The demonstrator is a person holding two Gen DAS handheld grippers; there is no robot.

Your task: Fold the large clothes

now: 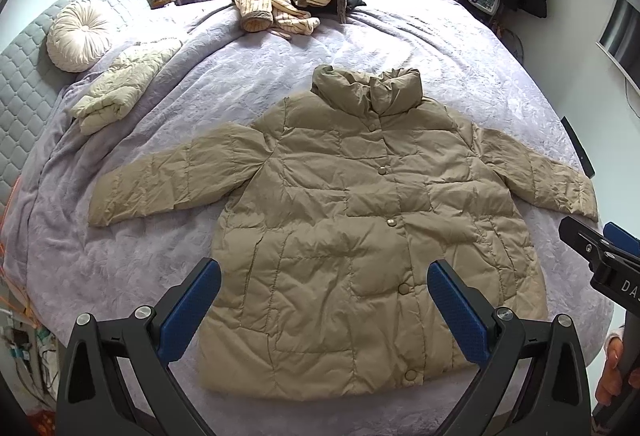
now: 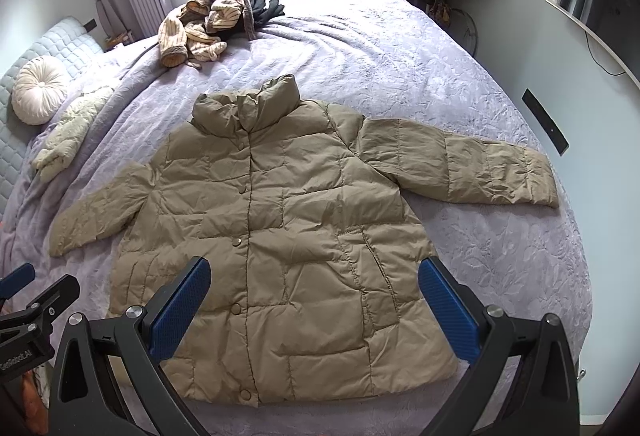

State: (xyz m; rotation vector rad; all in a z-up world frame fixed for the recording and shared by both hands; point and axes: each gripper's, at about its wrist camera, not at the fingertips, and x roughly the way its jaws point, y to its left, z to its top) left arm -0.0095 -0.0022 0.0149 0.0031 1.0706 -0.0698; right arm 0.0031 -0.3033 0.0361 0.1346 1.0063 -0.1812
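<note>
- Two grippers hang above the hem of the khaki puffer jacket [image 1: 352, 236], which lies flat, front up and buttoned, on the lilac bedspread [image 1: 132, 256]; the left gripper [image 1: 324, 308] and right gripper [image 2: 314, 306] both have fingers wide apart, holding nothing.
- Judged step: folding a sleeve in first.
- Pinch each cuff, not the padding, and carry it over the jacket's chest.
- Puffy fill likely springs back; press flat.

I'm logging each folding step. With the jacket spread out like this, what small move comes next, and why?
Probably lower the right gripper to the right sleeve and pinch its cuff, ready to fold inward. The khaki puffer jacket lies flat, buttoned, sleeves spread, and both grippers hover open, holding nothing.
</note>
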